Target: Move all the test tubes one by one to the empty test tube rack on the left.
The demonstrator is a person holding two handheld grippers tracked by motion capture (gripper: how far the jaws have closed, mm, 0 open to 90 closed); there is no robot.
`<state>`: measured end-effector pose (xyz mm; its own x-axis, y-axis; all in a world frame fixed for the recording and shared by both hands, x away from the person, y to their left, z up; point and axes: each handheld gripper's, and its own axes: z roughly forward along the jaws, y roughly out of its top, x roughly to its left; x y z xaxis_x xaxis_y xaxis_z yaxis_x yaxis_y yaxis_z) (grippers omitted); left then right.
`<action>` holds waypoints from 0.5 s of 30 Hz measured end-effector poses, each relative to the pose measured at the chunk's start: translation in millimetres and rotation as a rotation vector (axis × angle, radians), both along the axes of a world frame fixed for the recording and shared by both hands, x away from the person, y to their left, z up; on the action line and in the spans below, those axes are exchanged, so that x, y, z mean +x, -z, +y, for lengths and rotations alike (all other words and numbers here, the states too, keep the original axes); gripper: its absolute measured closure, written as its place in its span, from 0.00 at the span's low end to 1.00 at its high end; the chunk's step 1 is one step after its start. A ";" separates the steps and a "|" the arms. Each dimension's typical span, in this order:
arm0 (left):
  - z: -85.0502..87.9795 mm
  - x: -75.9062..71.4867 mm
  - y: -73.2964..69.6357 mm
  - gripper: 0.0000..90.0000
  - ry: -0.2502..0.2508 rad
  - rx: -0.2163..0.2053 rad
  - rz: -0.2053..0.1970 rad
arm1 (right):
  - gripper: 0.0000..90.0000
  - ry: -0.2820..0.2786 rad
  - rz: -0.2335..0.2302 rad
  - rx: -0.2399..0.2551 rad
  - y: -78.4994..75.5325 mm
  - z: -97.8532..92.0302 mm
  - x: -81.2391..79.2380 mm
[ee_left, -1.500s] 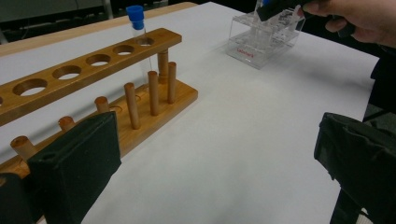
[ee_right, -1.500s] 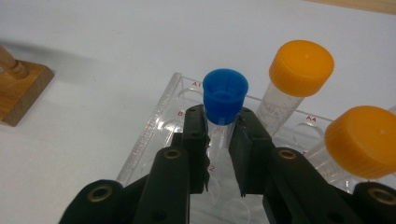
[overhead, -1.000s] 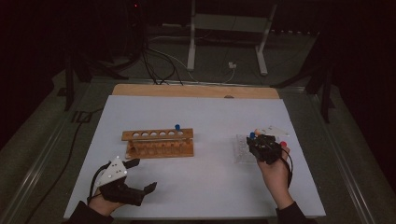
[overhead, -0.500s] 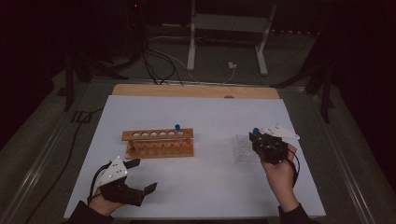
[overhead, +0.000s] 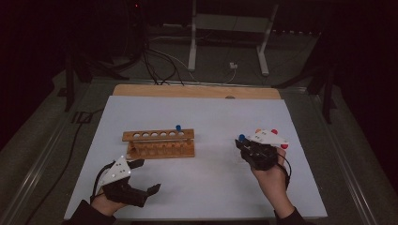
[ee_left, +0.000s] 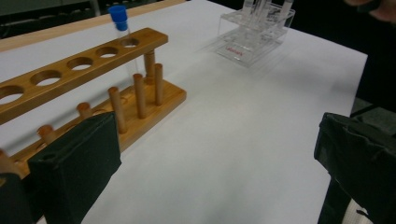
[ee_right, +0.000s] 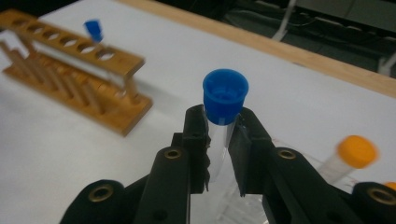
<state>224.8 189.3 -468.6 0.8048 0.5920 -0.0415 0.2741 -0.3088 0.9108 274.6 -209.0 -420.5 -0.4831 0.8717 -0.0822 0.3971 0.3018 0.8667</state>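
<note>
Wooden rack [overhead: 158,144], warm brown, with a row of round holes over slim pegs, standing mid-sheet on the matte white table cover [overhead: 206,185]. One clear tube with a blue cap [ee_left: 118,15] upright in the rack's end hole. Right of the rack, well apart: clear glossy plastic stand [ee_left: 254,32]. Above that stand, right gripper [ee_right: 218,135] clamped on a clear blue-capped tube [ee_right: 225,96], pads pressing the glass just under the ribbed cap. Near the rack's front, left gripper [overhead: 141,177] spread wide, holding nothing.

Two racks (one wooden [overhead: 159,144], one clear plastic [ee_left: 254,35]), two blue-capped tubes [ee_right: 223,112], two claws [overhead: 141,178]
</note>
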 end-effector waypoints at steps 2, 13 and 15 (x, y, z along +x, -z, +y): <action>-2.6 0.8 -1.7 0.01 0.010 -0.005 0.000 | 0.85 -0.024 0.013 -0.004 3.5 5.5 -0.9; -23.5 10.0 -11.5 0.02 0.075 0.005 -0.010 | 0.85 -0.139 0.073 -0.029 20.0 29.3 -6.4; -28.4 12.4 -13.4 0.02 0.088 0.009 -0.011 | 0.85 -0.159 0.080 -0.037 22.4 32.9 -7.6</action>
<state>237.2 161.0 -455.2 0.8544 0.5189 -0.0276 0.2355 -0.3394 0.9107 266.9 -176.1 -442.9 -0.6209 0.7808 -0.0687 0.4089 0.3975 0.8215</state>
